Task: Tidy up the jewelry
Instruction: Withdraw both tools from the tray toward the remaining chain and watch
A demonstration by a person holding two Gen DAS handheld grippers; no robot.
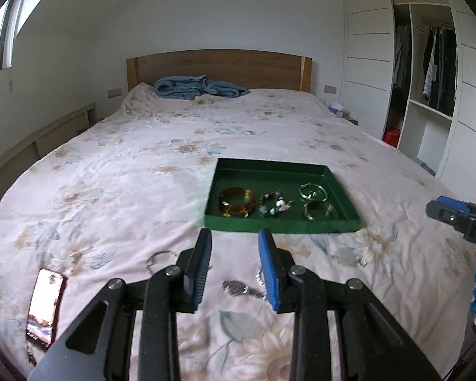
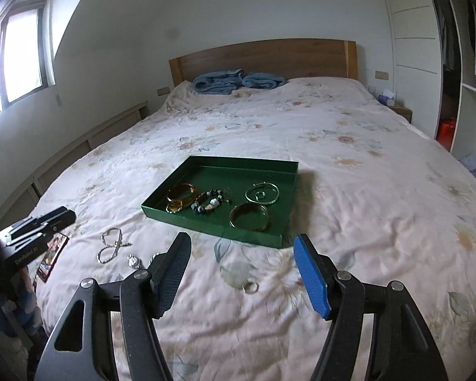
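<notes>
A green tray (image 1: 282,224) (image 2: 206,220) lies on the floral bedspread. It holds an amber bangle (image 1: 237,202) (image 2: 181,197), a beaded bracelet (image 1: 275,205) (image 2: 209,203), a thin silver bangle (image 1: 313,191) (image 2: 262,194) and a gold bangle (image 1: 320,211) (image 2: 250,217). Loose on the bed lie a silver chain (image 2: 111,245) (image 1: 161,257), a silver pendant piece (image 1: 238,288) (image 2: 134,261) and a small ring (image 2: 250,287). My left gripper (image 1: 234,236) is open and empty above the pendant. My right gripper (image 2: 242,243) is open and empty above the ring.
A phone (image 1: 46,308) (image 2: 52,255) lies at the bed's left near corner. Folded blue towels (image 1: 200,87) (image 2: 238,81) rest by the wooden headboard. An open wardrobe (image 1: 428,73) stands at the right. The right gripper shows at the left wrist view's right edge (image 1: 460,219).
</notes>
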